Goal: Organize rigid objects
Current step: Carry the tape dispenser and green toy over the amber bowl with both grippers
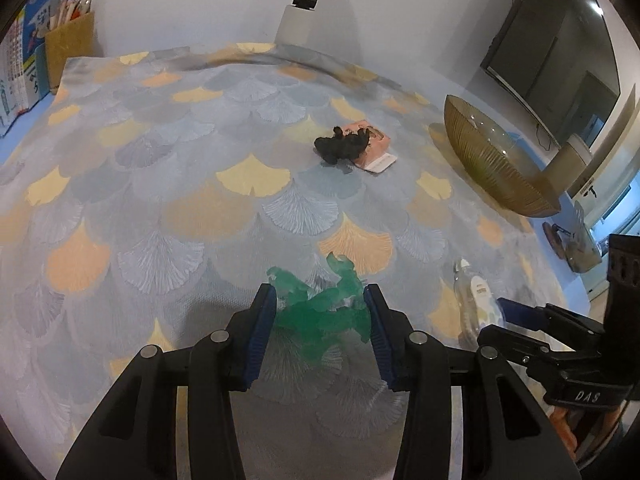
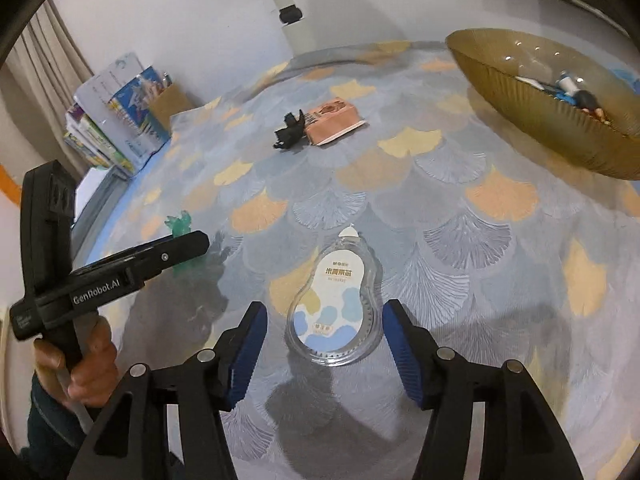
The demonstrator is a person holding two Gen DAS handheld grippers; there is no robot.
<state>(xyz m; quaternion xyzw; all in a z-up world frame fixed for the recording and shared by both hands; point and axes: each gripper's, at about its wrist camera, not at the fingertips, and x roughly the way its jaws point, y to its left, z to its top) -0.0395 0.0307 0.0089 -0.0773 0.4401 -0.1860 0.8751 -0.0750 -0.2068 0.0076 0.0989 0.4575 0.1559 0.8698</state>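
A translucent green figurine point(image 1: 326, 306) stands on the patterned tablecloth between the pads of my left gripper point(image 1: 320, 300); the pads flank it without clearly pressing on it. It also shows in the right wrist view point(image 2: 181, 226). A clear correction-tape case point(image 2: 338, 300) lies flat between the open fingers of my right gripper point(image 2: 324, 316), which hovers over it; the case also shows in the left wrist view point(image 1: 474, 296). A black figurine point(image 1: 342, 146) lies against a pink packet point(image 1: 376, 148) mid-table. An amber ribbed bowl point(image 2: 532, 100) holds several small items.
A cardboard pencil holder point(image 1: 70, 46) and stacked books point(image 2: 108, 120) stand at the far left edge. A dark monitor point(image 1: 556, 44) hangs on the right wall. A small jar point(image 1: 580, 248) stands beyond the bowl point(image 1: 496, 160).
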